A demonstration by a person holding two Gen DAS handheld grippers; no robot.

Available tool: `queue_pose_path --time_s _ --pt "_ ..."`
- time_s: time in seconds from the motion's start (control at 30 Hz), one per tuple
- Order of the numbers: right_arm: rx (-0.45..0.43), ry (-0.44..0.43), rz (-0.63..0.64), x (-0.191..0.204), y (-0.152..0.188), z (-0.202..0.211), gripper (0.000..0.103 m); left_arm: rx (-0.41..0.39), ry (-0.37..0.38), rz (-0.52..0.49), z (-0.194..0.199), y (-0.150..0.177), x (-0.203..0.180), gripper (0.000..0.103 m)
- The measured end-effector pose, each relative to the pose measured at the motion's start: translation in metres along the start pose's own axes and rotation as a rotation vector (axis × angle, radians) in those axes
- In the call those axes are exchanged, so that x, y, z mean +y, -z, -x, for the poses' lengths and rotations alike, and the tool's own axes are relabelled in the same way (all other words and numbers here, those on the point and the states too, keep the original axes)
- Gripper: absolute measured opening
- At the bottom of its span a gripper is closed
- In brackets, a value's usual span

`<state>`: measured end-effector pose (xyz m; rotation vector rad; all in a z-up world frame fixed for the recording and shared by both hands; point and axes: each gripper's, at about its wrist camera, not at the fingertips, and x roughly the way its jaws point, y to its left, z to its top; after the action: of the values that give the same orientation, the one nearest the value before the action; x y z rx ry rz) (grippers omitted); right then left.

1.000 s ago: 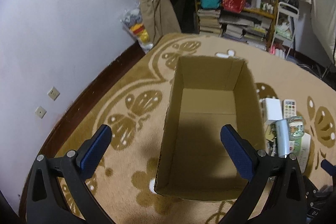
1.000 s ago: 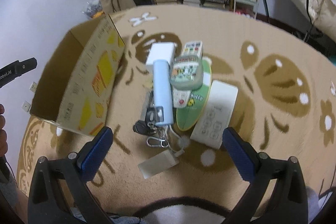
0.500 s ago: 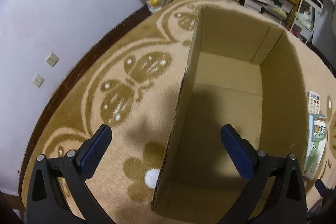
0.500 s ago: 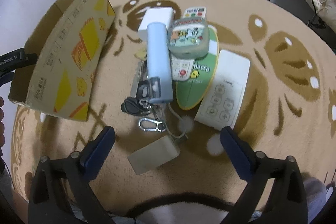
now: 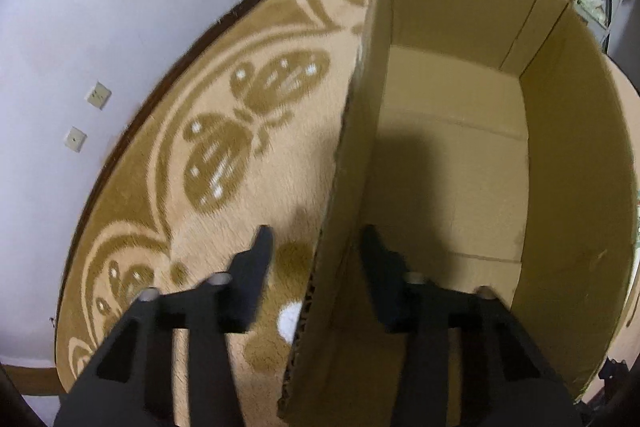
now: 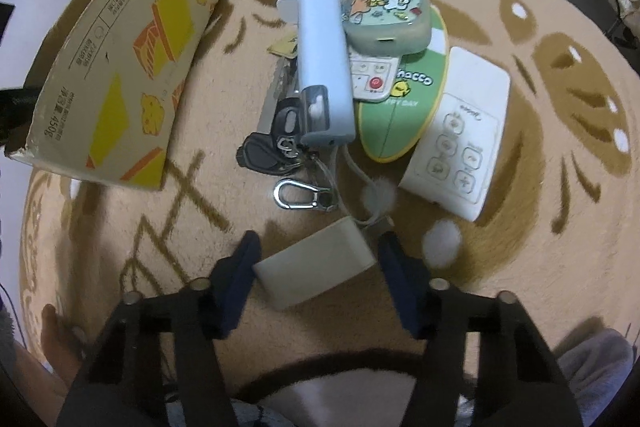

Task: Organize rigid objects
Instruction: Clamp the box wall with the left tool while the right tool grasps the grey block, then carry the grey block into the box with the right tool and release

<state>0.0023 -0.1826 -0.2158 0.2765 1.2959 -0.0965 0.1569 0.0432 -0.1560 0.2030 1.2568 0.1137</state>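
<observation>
The left claw (image 5: 316,247) is closing astride the cardboard box (image 5: 452,155) wall, likely to steady it. Beside the box, the right claw (image 6: 316,255) is closing around a grey case (image 6: 316,267), pads not yet visibly pressing.

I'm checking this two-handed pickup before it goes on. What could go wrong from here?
1. The right hand-held gripper is closing around the beige block, which lies askew between the jaws; it may twist or slip out.
2. A cord runs from that block toward the keys and the blue case, so lifting could drag the pile.
3. The left hand-held gripper is closing astride the box wall; pinching that wall could tip the box.
</observation>
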Motion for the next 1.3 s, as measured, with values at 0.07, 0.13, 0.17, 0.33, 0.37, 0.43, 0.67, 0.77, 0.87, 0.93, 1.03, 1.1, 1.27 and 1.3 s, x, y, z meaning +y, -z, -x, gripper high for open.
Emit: queue_pose_path --time_s 0.07,0.13,0.17,0.33,0.37,0.43,0.67,0.77,0.87,0.93,1.03,1.1,1.27,1.3 --pt "-0.01 0.011 0.006 0.002 0.0 -0.001 0.059 0.018 0.013 0.01 -0.004 0.001 0.001 0.03" --pt "-0.024 0.014 0.003 0.003 0.002 -0.002 0.059 0.013 0.018 0.008 -0.003 0.001 -0.001 0.025" --pt "-0.028 0.018 0.005 0.002 0.002 -0.001 0.059 0.015 0.022 0.005 -0.002 0.002 -0.002 0.019" --pt "-0.074 0.026 -0.017 -0.004 0.001 0.011 0.056 0.015 0.02 -0.011 0.001 0.003 -0.007 0.017" --pt "-0.08 0.028 -0.024 -0.004 0.0 0.011 0.056 0.015 0.024 -0.006 0.002 0.004 -0.006 0.017" --pt "-0.089 0.028 -0.034 -0.004 0.001 0.014 0.056 0.017 0.029 0.0 0.002 0.003 -0.005 0.017" --pt "-0.158 0.028 -0.04 -0.018 -0.005 0.036 0.056 0.011 0.027 -0.004 0.001 0.004 -0.003 0.017" --pt "-0.197 0.035 -0.036 -0.017 -0.007 0.045 0.056 0.011 0.031 0.0 0.001 0.003 -0.002 0.017" --pt "-0.239 0.028 -0.035 -0.018 -0.013 0.061 0.056 0.012 0.03 0.0 0.001 0.003 -0.002 0.017" --pt "-0.286 0.029 -0.017 -0.015 -0.023 0.073 0.056 0.015 0.031 0.002 0.0 0.003 -0.002 0.017" --pt "-0.354 0.038 0.012 -0.006 -0.041 0.09 0.056 0.016 0.037 0.007 0.0 0.002 -0.001 0.017" --pt "-0.393 0.021 0.015 -0.003 -0.049 0.105 0.056 0.016 0.035 0.005 0.0 0.002 -0.001 0.017" --pt "-0.474 -0.021 0.071 0.025 -0.077 0.127 0.056 0.015 0.031 -0.002 0.0 0.003 -0.003 0.017" --pt "-0.488 -0.033 0.091 0.036 -0.087 0.129 0.056 0.015 0.031 -0.002 0.0 0.003 -0.004 0.017"
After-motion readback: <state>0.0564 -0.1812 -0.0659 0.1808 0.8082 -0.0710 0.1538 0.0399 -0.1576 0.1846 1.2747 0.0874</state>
